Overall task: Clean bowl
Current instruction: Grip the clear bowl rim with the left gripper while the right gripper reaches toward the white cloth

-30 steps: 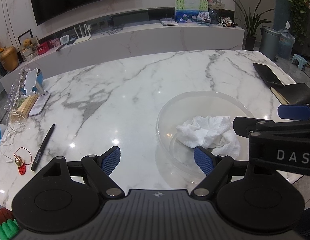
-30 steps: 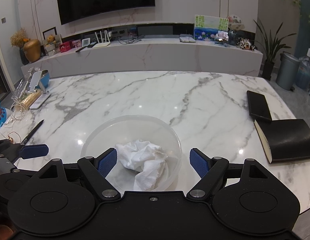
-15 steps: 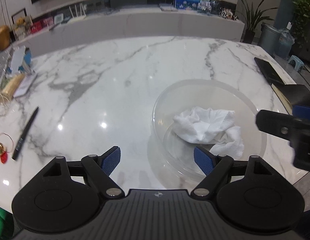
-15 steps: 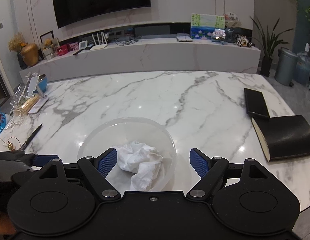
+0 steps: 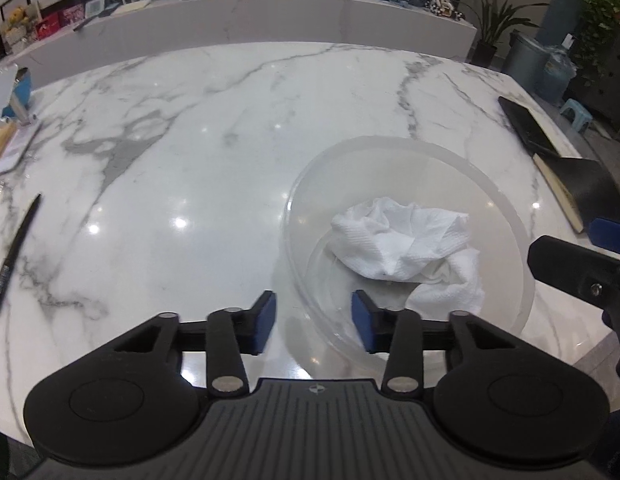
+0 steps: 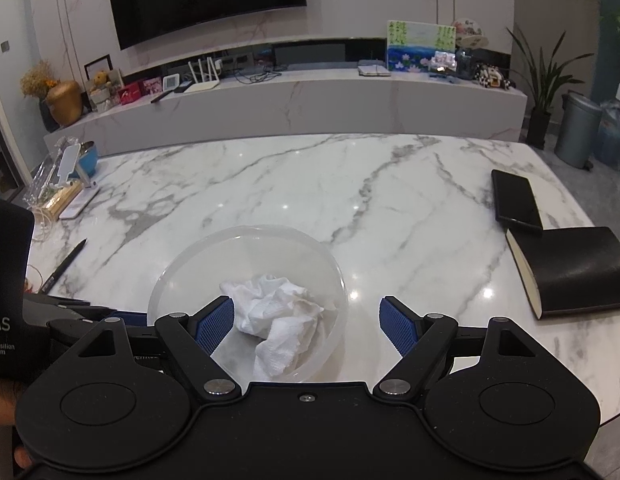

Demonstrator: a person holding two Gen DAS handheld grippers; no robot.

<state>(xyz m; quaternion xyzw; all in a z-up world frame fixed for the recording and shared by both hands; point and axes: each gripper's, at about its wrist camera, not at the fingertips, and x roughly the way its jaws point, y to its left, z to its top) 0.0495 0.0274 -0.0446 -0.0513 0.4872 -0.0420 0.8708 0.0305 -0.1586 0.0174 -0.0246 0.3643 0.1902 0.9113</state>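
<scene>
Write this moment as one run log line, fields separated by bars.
bowl: on table | paper towel: inside bowl | left gripper: open, straddling rim | right gripper: open

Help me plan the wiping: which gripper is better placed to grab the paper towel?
Probably the right gripper: it is open, with the paper towel lying between its fingers. The left gripper straddles the bowl wall, better placed for steadying.

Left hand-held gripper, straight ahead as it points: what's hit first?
Likely the near-left rim of the clear bowl: the left hand-held gripper straddles it, jaws open. The paper towel sits further in. Depth is uncertain.
</scene>
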